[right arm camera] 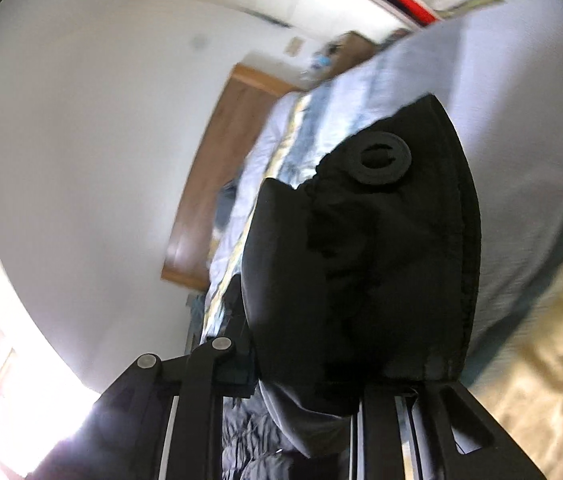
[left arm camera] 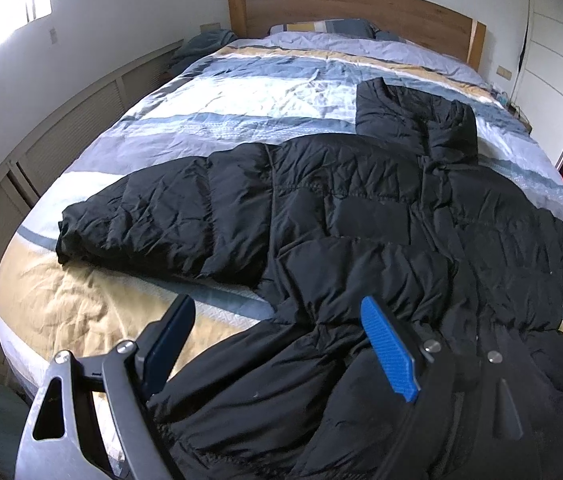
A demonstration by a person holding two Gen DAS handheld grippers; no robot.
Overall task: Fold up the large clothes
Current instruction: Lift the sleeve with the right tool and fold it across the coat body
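My left gripper (left arm camera: pixel 277 344) shows bright blue ribbed pads (left arm camera: pixel 389 350) on grey metal. The puffer jacket (left arm camera: pixel 361 216) is plain black. Beneath it, the duvet cover (left arm camera: pixel 241 96) runs in stripes of pale blue, slate, white and mustard yellow. The headboard (left arm camera: pixel 341 8) is warm brown wood; the wall (left arm camera: pixel 141 0) is white.

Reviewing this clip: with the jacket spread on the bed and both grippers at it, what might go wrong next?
1. The left gripper is open over the jacket; closing here may pinch only a thin puffy layer, which could slip.
2. The right gripper appears to clamp a jacket edge that fills its blurred view, so its aim is likely poor.
3. The sleeve lies spread out and may drag across the bed.
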